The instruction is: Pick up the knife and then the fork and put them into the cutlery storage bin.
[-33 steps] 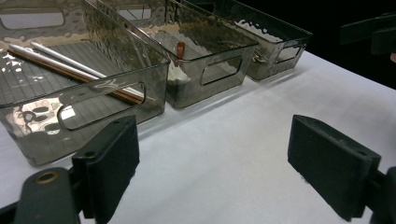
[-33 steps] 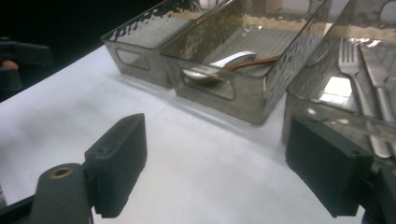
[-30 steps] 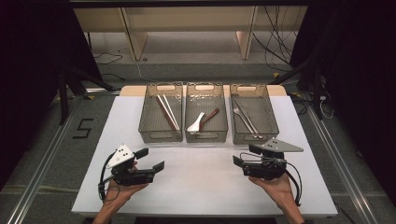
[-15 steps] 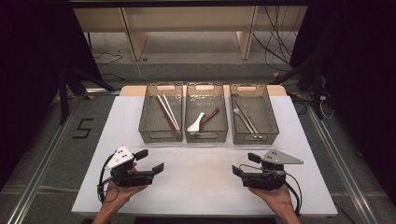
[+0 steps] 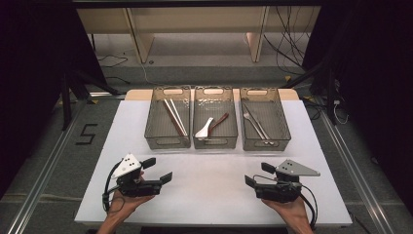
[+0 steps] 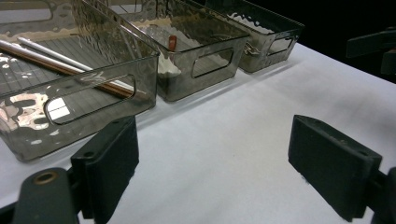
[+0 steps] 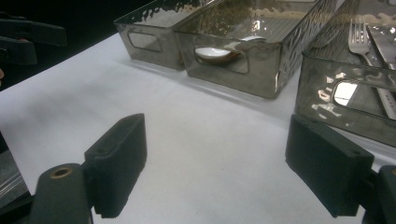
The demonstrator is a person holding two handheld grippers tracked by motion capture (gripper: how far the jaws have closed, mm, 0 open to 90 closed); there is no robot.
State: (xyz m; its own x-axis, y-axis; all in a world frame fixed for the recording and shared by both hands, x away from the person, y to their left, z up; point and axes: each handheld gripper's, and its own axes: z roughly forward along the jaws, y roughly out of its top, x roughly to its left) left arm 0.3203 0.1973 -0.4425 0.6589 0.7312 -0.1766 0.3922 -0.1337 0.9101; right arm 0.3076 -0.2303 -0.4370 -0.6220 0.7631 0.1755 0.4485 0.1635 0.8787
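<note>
Both jaws gape wide and empty on the left hand-held gripper (image 5: 157, 170) and the right hand-held gripper (image 5: 257, 174), low over the white worktop (image 5: 209, 190). Beyond them, well apart, stand three bins: chopsticks (image 5: 174, 117) ahead of the left, spoons (image 5: 210, 126) between, fork (image 5: 254, 123) ahead of the right.

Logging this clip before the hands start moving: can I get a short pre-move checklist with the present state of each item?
1. Left hand-held gripper open, holding nothing: ok.
2. Right hand-held gripper open, holding nothing: ok.
3. Both grippers over bare table, short of the bins: ok.
4. Left bin holds chopsticks, middle bin spoons, right bin fork; sorted by type: ok.
5. A knife beside the fork: cannot tell.
</note>
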